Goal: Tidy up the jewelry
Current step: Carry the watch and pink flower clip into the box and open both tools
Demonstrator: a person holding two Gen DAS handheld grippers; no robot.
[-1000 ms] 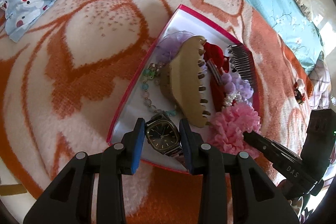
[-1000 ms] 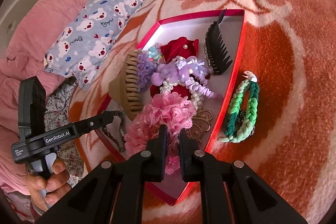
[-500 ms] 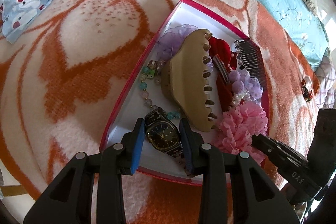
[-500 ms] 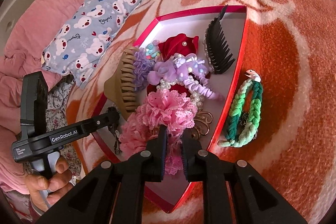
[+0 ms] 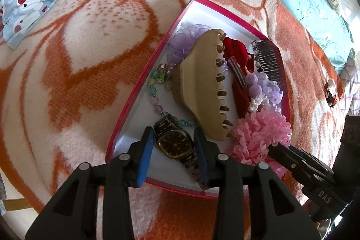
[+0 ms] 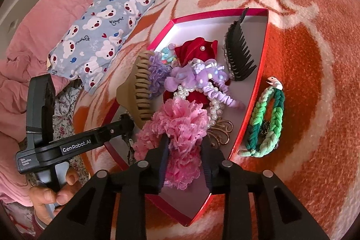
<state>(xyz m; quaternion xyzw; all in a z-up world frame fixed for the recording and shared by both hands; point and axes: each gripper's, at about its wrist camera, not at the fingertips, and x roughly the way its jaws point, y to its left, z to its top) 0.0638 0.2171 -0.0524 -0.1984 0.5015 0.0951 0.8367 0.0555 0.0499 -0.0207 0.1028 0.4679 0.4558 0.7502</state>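
- The left gripper [image 5: 173,146] is seen opening, its fingers [image 5: 146,150] flanking a wristwatch [image 5: 175,143] laid in the red box [image 5: 126,114];
- The right gripper [image 6: 185,162] is opening around a pink scrunchie [image 6: 180,127] in that box.

Red-rimmed white box [image 6: 258,73], pink lace scrunchie [image 6: 180,125], green braided band [image 6: 270,118], orange-cream blanket [image 5: 90,55]

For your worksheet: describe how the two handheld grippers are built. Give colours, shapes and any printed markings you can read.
Both are matte black plastic. The left gripper has angular two-bar fingers with silver rivets and blue pads. Seen from the right wrist view, its pistol-style body reads "GenRobot.AI" in white. The right gripper has the same fingers with darker navy pads, and "DAS" is printed on its side.
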